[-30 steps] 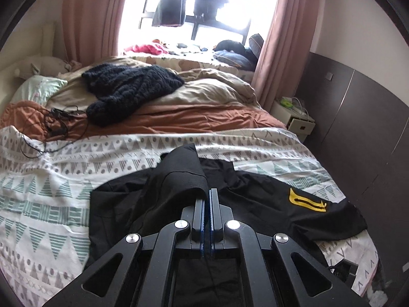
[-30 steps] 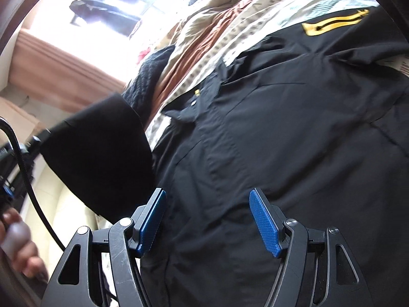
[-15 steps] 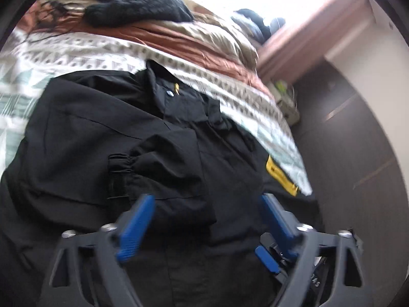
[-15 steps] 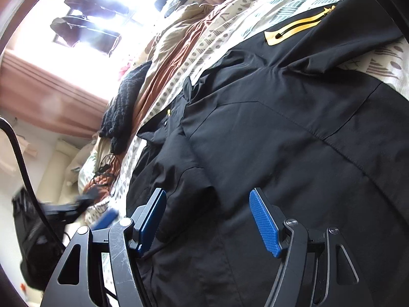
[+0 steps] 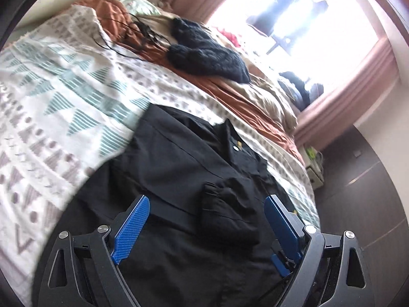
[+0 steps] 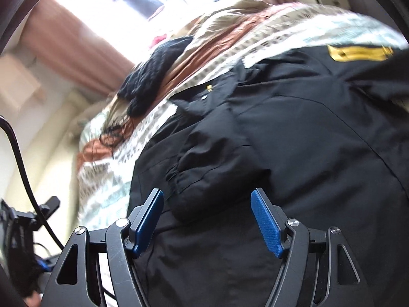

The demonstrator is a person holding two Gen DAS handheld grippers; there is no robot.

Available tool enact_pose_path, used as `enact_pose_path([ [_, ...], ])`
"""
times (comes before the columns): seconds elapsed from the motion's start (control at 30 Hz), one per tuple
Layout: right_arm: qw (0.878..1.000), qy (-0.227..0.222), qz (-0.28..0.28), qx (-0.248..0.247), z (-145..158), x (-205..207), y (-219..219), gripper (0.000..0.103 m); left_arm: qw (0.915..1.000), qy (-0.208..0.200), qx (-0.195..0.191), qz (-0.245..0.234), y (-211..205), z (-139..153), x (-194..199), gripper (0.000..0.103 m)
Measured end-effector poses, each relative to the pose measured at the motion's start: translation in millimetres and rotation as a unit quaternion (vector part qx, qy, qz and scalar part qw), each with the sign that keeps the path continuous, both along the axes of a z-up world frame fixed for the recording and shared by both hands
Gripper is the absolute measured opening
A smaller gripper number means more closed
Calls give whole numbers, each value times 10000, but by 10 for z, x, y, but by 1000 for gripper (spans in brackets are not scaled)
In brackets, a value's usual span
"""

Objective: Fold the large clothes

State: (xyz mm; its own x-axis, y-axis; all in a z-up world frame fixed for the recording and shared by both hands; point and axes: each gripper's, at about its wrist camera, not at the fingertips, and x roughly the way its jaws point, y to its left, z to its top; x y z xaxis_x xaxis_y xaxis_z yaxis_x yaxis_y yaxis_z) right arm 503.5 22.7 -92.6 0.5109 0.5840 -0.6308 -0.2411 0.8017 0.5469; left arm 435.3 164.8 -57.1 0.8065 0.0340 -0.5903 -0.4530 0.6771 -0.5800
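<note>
a black jacket (image 5: 179,168) lies spread on the patterned bedspread (image 5: 64,97), directly ahead of and below both tongs, with one sleeve (image 6: 212,158) already laid across its body, elastic cuff bunched and pointing inward. the left gripper (image 5: 205,227) hangs over the cloth with its blue pads spread wide and nothing pinched. the right gripper (image 6: 207,220) is also apart and opening a little further, the folded sleeve ahead between its fingers but not pressed. the fold looks to be at the sleeve stage; the other sleeve, bearing a yellow patch (image 6: 358,52), lies beyond the right tongs and likely comes next, calling for a pinch near its cuff. the fabric is thin and creased, with a collar at the far edge.
</note>
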Motion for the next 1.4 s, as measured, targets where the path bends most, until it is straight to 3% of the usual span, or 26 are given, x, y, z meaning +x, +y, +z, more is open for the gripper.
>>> enact_pose_path([
  [0.1, 9992, -113, 231, -313, -14, -2, 285, 74, 9994, 187, 78, 273, 216, -98, -127, 92],
  [0.2, 9959, -96, 478, -760, -78, 65, 586, 74, 9977, 183, -188, 624, 431, -180, -268, 92],
  [0.43, 9780, -28, 641, -1985, -257, 276, 1060, 79, 9937, 149, -164, 1101, 776, -168, -559, 92],
  [0.53, 9701, -29, 672, -2333, -367, 313, 1203, 81, 9918, 209, -350, 1210, 856, -265, -582, 92],
  [0.77, 9383, -205, 960, -3316, -617, 260, 1579, 81, 9923, 261, -343, 1165, 811, -317, -543, 92],
  [0.83, 9376, -271, 936, -3337, -644, 246, 1556, 76, 9922, 243, -357, 1166, 817, -314, -552, 92],
  [0.87, 9384, -303, 907, -3321, -644, 245, 1524, 60, 9922, 236, -374, 1166, 816, -318, -554, 92],
  [0.93, 9392, -379, 852, -3305, -607, 254, 1450, 38, 9923, 220, -395, 1151, 819, -317, -557, 92],
  [1.2, 9748, -490, 382, -2143, -179, 342, 744, 35, 9935, 242, -311, 1068, 753, -314, -507, 92],
  [1.4, 9850, -660, -302, -1563, 155, 474, 48, 35, 9956, 303, -237, 859, 647, -337, -408, 92],
])
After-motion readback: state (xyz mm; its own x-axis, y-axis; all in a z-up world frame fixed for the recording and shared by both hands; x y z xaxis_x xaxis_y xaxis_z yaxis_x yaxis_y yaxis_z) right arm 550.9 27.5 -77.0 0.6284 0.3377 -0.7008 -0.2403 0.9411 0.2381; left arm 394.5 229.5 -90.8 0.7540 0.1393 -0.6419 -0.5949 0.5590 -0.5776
